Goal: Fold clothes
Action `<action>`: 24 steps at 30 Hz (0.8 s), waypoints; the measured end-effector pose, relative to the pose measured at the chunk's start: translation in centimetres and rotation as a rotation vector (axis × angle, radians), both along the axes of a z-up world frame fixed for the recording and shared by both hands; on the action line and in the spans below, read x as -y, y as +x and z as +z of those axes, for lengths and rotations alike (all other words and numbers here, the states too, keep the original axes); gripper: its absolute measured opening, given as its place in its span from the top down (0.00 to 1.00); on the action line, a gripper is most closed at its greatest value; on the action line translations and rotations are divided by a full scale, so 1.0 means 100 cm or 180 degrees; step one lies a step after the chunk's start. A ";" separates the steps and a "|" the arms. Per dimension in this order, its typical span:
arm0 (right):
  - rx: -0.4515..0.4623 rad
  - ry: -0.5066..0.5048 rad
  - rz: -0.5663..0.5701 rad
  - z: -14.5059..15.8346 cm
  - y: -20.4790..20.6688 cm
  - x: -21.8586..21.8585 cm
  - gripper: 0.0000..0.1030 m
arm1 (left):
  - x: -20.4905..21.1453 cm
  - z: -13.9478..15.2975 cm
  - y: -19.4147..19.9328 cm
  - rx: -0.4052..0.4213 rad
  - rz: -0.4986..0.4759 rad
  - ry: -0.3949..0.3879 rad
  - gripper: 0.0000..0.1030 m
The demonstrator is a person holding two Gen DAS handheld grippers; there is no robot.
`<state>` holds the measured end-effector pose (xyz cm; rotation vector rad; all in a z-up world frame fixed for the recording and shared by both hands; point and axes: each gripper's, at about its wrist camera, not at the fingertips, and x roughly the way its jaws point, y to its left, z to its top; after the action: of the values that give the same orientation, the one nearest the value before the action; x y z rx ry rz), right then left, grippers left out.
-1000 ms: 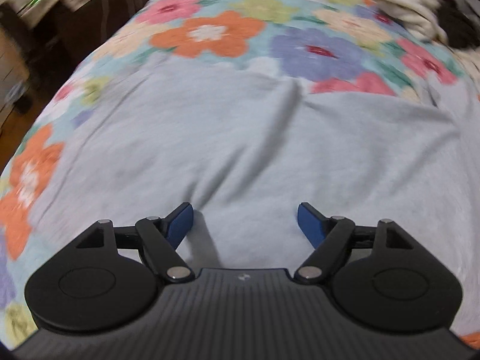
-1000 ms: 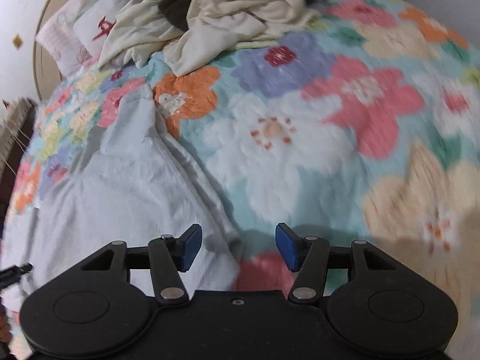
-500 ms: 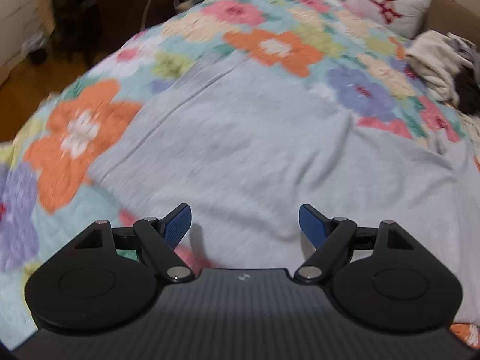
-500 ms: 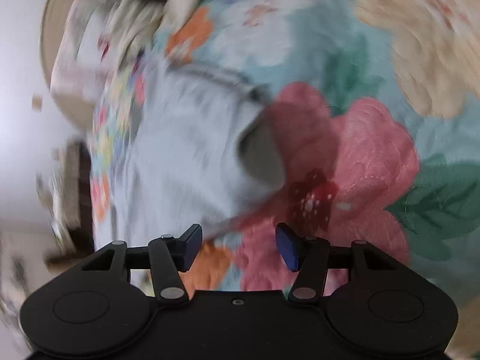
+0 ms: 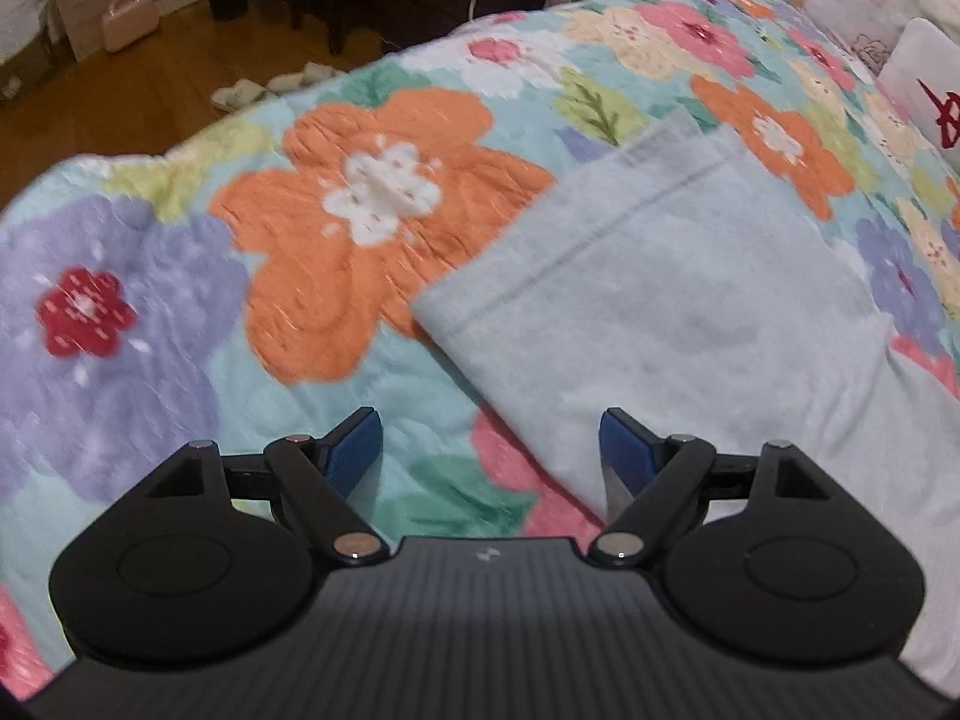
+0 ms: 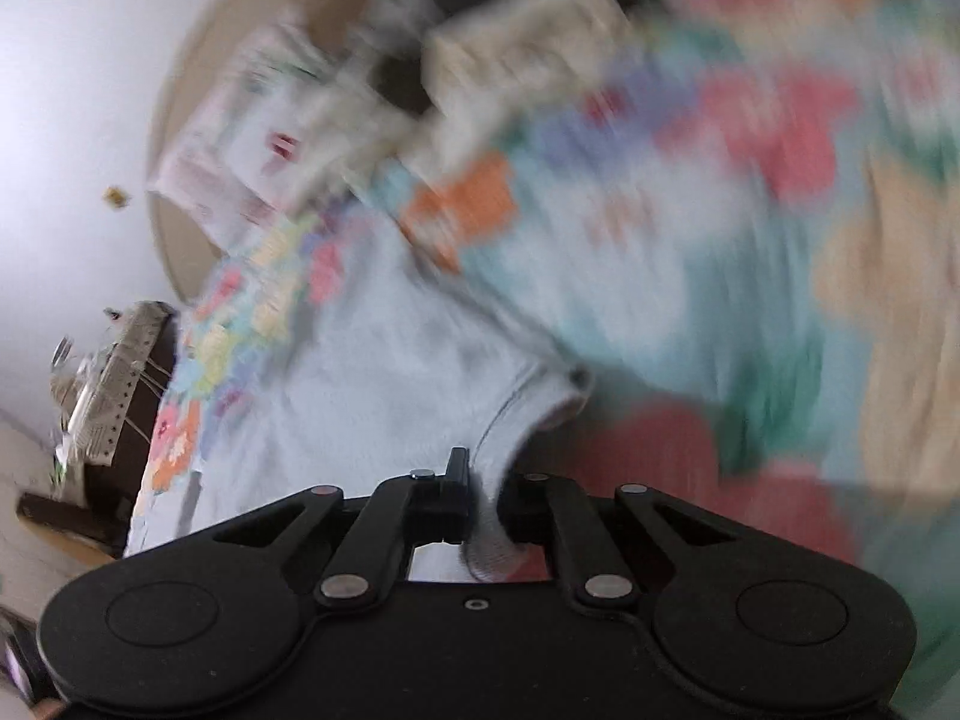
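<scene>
A pale grey garment (image 5: 678,324) lies flat on the flowered bedspread (image 5: 372,222). In the left wrist view its hemmed sleeve end points up and left, and my left gripper (image 5: 491,447) hovers open at the sleeve's near edge, its right pad (image 5: 624,450) over the cloth and the left pad over the bedspread. The right wrist view is blurred. There my right gripper (image 6: 483,495) is shut on a hemmed corner of the same grey garment (image 6: 390,372), which runs away to the upper left.
A heap of cream and dark clothes (image 6: 528,60) and pillows (image 6: 240,144) lie at the head of the bed. A pillow with a red mark (image 5: 924,90) is at the right. The bed's edge drops to a wooden floor (image 5: 108,90) with slippers and a bin.
The left gripper has swung left, from over the garment's middle to its sleeve end. The right gripper, open before, has closed on the garment's corner and is moving fast.
</scene>
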<state>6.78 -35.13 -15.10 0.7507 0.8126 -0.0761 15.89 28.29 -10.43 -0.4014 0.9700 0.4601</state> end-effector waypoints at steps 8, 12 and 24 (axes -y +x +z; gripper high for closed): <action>-0.0115 -0.0719 0.0241 0.010 0.003 -0.004 0.95 | -0.023 0.018 0.004 0.0172 -0.0424 0.0102 0.26; -0.0364 -0.1055 0.0451 0.025 0.015 -0.011 0.88 | -0.018 0.024 0.021 0.0237 -0.0955 0.0359 0.28; 0.0099 -0.1469 0.2112 0.123 0.115 -0.135 0.54 | -0.013 0.017 0.107 0.0202 -0.1883 0.0656 0.40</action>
<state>18.24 -21.62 -2.77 0.0269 0.9354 0.3336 26.63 29.55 -8.72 0.0648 0.9188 0.0064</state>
